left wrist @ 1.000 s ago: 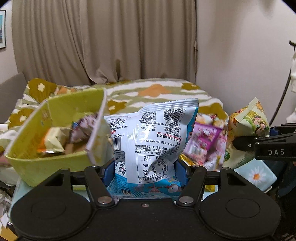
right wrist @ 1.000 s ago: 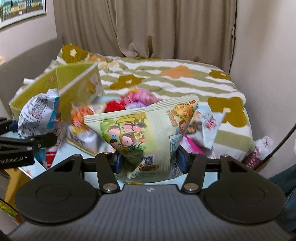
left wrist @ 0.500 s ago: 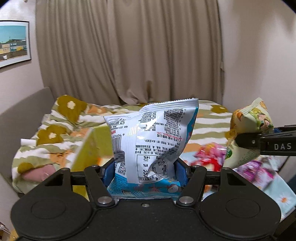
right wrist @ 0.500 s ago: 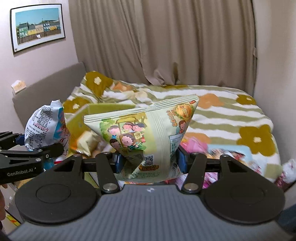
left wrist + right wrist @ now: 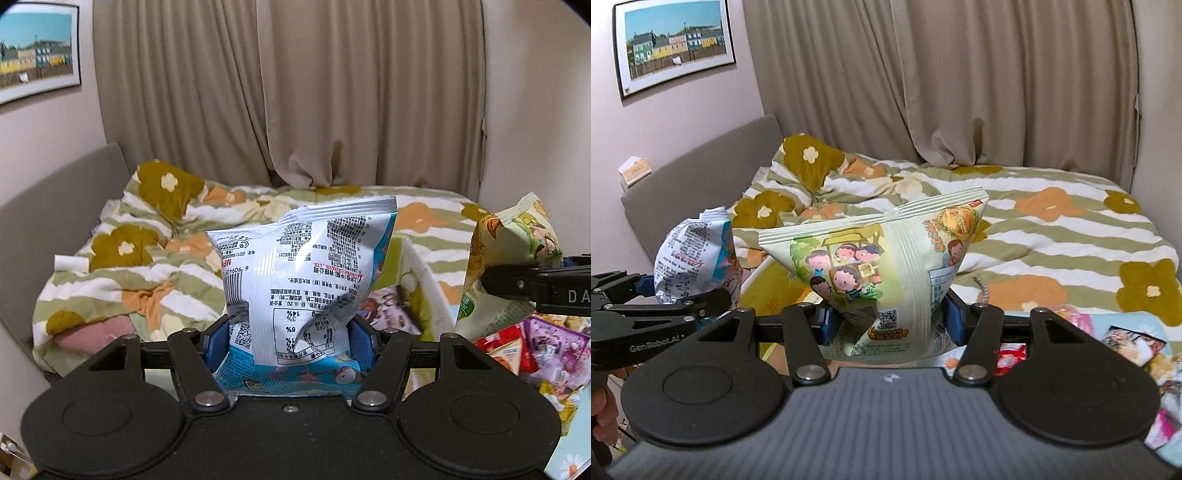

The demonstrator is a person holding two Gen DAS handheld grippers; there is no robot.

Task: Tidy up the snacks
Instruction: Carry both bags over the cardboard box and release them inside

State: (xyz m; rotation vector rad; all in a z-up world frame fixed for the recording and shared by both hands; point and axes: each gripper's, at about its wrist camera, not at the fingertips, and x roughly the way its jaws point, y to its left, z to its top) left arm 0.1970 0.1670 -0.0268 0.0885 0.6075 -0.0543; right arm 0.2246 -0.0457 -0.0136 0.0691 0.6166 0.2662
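Black left gripper (image 5: pixel 290 341), blue pads, silver screws, grey-ribbed right gripper (image 5: pixel 886 325)

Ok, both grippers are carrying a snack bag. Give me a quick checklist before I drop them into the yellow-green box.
1. Left gripper shut on the blue and white bag: ok, pads pinch its lower part.
2. Right gripper shut on the pale green cartoon bag: ok.
3. Bags clear of each other: ok, a gap shows between them in both views.
4. Yellow-green box in sight: ok, but only partly, behind the blue and white bag.
5. Room left in the box: cannot tell, its inside is mostly hidden.
6. Either bag above the box opening: cannot tell from these angles.
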